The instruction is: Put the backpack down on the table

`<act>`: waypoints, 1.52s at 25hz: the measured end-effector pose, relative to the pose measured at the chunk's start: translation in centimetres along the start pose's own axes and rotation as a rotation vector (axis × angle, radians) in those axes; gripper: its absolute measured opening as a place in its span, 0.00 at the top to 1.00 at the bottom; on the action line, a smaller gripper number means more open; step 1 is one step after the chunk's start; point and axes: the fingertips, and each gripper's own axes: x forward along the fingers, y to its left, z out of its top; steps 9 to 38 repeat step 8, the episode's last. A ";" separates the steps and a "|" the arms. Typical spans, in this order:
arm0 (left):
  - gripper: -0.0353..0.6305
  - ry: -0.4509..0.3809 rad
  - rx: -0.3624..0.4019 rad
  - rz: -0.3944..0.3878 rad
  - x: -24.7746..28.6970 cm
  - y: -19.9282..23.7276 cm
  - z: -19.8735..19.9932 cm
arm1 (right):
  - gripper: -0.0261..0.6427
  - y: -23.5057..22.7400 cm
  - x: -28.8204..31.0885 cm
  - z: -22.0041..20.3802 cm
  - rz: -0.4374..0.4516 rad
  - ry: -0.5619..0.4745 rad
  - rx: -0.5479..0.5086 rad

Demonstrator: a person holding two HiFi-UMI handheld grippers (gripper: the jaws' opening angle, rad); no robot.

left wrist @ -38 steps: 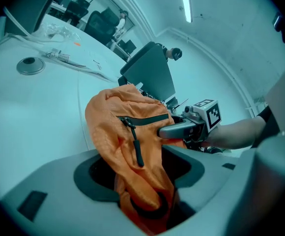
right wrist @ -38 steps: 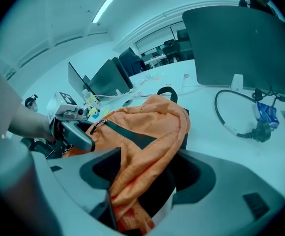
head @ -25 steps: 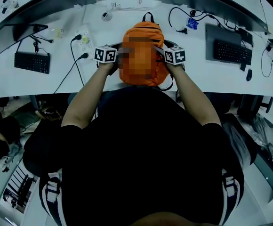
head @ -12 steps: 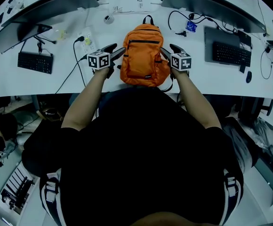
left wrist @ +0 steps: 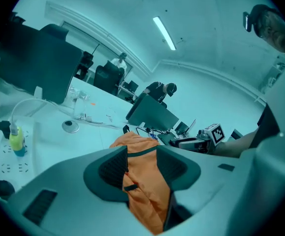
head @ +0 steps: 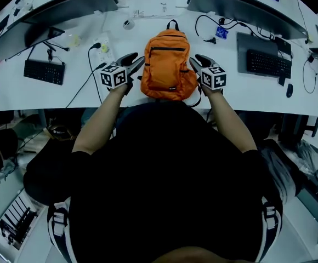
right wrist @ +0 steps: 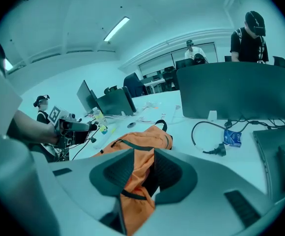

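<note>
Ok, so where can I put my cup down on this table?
Bare spots lie along the near edge of the table: in front of the left keyboard, and in front of the right keyboard. Around the backpack it is crowded: the power strip and a black cable on the backpack's left, a blue packet and a second cable on its right.

The head view looks steeply down from above the person, whose dark torso fills the lower half of the frame, while the desk (head: 268, 97) curves across the top. The left gripper view sits low and close behind its own jaws and faces across the desk, with the right gripper (left wrist: 181, 142) at middle right. The right gripper view faces the opposite way, with the left gripper (right wrist: 89, 127) at middle left. All three views share the orange backpack (head: 169, 64) and the desk around it.
</note>
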 end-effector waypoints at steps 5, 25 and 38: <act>0.69 -0.034 0.030 -0.025 -1.4 -1.9 0.7 | 0.84 1.1 -1.3 -0.1 0.009 -0.033 0.008; 0.77 -0.053 0.029 -0.030 -2.6 -2.7 0.5 | 0.88 1.8 -2.0 -0.1 0.003 -0.062 0.006; 0.77 -0.053 0.029 -0.030 -2.6 -2.7 0.5 | 0.88 1.8 -2.0 -0.1 0.003 -0.062 0.006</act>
